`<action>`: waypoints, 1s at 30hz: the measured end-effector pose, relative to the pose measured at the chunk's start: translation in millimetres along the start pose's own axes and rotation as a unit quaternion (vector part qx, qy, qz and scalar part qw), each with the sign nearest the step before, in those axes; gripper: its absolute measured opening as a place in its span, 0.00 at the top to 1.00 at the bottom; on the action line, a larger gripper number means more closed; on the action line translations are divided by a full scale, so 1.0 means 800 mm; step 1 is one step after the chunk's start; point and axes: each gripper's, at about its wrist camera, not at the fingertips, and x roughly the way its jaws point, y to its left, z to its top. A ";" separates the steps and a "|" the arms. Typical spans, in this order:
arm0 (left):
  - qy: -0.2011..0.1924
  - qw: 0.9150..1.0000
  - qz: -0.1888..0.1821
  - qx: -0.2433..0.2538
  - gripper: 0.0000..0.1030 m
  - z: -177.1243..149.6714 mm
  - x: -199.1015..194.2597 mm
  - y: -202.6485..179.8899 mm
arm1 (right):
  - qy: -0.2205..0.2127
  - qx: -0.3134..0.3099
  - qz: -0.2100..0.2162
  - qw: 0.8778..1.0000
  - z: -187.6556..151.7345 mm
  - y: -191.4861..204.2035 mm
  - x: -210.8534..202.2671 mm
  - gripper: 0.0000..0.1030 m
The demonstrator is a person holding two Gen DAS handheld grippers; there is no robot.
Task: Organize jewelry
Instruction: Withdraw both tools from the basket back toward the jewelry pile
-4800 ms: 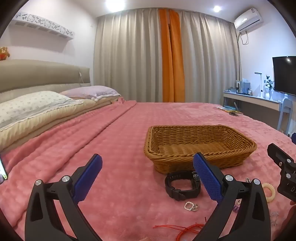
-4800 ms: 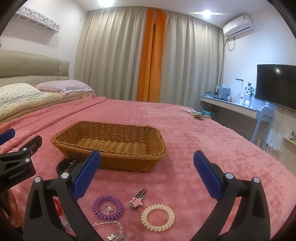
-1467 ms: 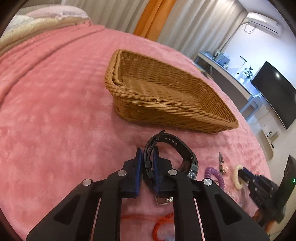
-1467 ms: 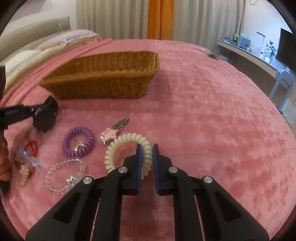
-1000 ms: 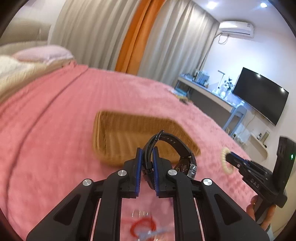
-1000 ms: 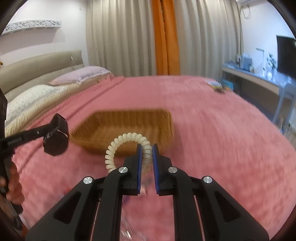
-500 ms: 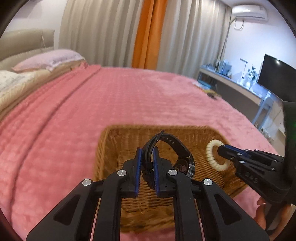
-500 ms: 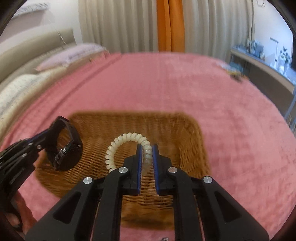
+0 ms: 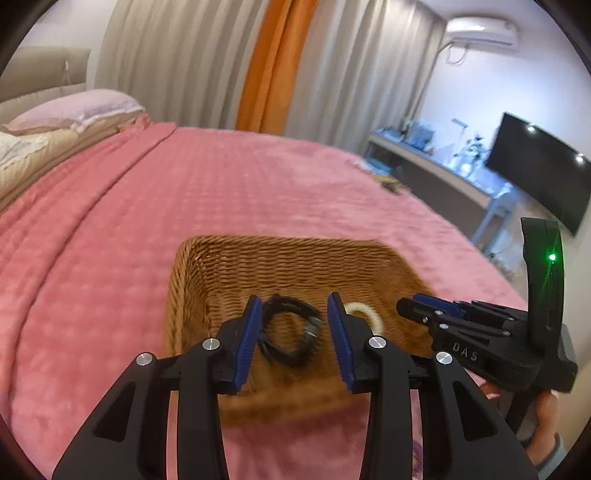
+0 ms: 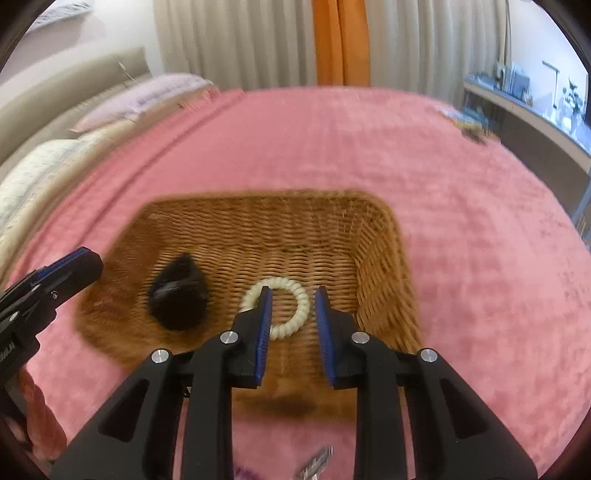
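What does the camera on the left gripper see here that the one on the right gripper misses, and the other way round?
Only the left wrist view shows the television, the air conditioner and the right gripper's green light.

Only the right wrist view shows a small metal piece on the blanket at the bottom edge; what it is cannot be told.

Both show the wicker basket on the pink blanket, holding the black watch and the cream spiral ring, with both grippers open.
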 end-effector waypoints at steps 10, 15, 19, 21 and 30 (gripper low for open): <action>-0.016 0.999 -0.041 0.000 0.51 -0.092 -0.138 -0.014 | -0.083 0.005 0.016 0.996 -0.108 -0.005 -0.149 0.52; 0.011 0.998 -0.052 -0.020 0.51 -0.150 -0.142 -0.003 | -0.057 0.015 0.008 0.998 -0.165 -0.010 -0.137 0.52; 0.042 0.996 -0.068 -0.038 0.53 -0.168 -0.122 0.012 | -0.038 0.032 -0.002 0.999 -0.172 -0.019 -0.118 0.63; 0.054 0.994 -0.080 -0.045 0.53 -0.174 -0.113 0.020 | -0.032 0.040 0.000 0.999 -0.175 -0.027 -0.110 0.64; 0.084 0.982 -0.121 -0.117 0.60 -0.190 -0.094 0.062 | -0.019 0.042 -0.014 0.999 -0.172 -0.028 -0.090 0.64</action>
